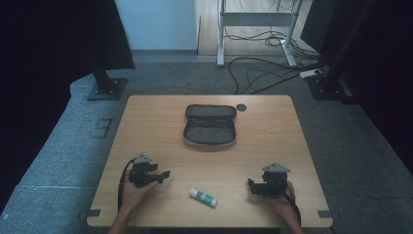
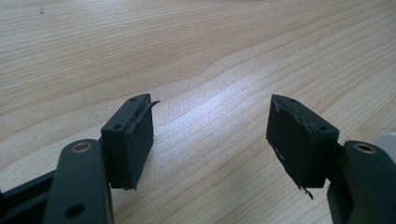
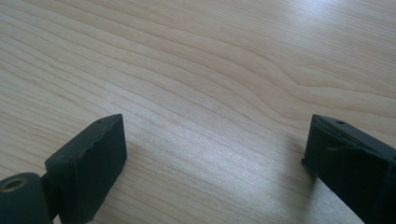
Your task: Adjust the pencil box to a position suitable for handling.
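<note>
A grey pencil case (image 1: 210, 125) lies unzipped and open at the far middle of the wooden table (image 1: 146, 126). A white glue stick with a green label (image 1: 203, 197) lies on its side near the front edge, between my two hands. My left gripper (image 1: 164, 174) rests at the front left, held by a hand, jaws pointing right. Its jaws (image 2: 210, 140) stand open over bare wood. My right gripper (image 1: 250, 185) rests at the front right, jaws pointing left toward the glue stick. In the right gripper view it (image 3: 215, 158) is open with nothing between the pads.
A small dark round disc (image 1: 241, 107) sits on the table just right of the case. Beyond the table are a desk frame (image 1: 255, 29), loose cables (image 1: 263, 73) on the floor, and dark stands (image 1: 104, 83) at both sides.
</note>
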The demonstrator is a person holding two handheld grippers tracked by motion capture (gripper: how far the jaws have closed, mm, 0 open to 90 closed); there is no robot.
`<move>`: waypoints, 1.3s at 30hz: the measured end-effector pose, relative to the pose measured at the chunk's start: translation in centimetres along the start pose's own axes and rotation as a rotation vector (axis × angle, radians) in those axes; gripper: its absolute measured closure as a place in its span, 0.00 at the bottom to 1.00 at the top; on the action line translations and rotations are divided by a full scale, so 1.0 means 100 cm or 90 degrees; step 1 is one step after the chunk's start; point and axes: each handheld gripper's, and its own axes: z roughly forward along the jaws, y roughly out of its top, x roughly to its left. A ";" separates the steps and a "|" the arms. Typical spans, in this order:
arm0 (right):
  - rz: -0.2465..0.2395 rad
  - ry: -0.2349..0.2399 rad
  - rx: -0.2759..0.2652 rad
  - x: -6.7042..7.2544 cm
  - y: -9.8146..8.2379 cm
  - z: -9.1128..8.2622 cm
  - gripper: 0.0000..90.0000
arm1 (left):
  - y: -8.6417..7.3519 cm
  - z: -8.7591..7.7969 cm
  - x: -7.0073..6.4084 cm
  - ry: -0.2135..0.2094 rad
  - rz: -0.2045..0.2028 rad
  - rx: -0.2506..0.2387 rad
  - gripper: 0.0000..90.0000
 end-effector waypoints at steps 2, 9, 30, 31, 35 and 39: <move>0.004 -0.003 0.000 0.000 0.000 -0.001 0.06 | 0.000 -0.001 0.000 -0.001 0.000 -0.002 0.36; 0.015 -0.016 -0.003 -0.002 -0.002 -0.002 0.07 | 0.000 0.000 0.000 -0.002 -0.001 0.001 0.36; 0.032 -0.003 -0.029 -0.003 0.007 -0.008 0.25 | 0.009 -0.009 -0.008 -0.014 -0.047 -0.030 0.38; 0.034 -0.001 -0.040 -0.003 0.009 -0.010 0.26 | 0.011 -0.009 -0.009 -0.015 -0.050 -0.036 0.38; 0.037 0.005 -0.053 -0.004 0.013 -0.014 0.27 | 0.018 -0.011 -0.013 -0.022 -0.048 -0.044 0.38; 0.040 0.008 -0.068 -0.003 0.019 -0.018 0.27 | 0.024 -0.009 -0.015 -0.034 -0.045 -0.048 0.38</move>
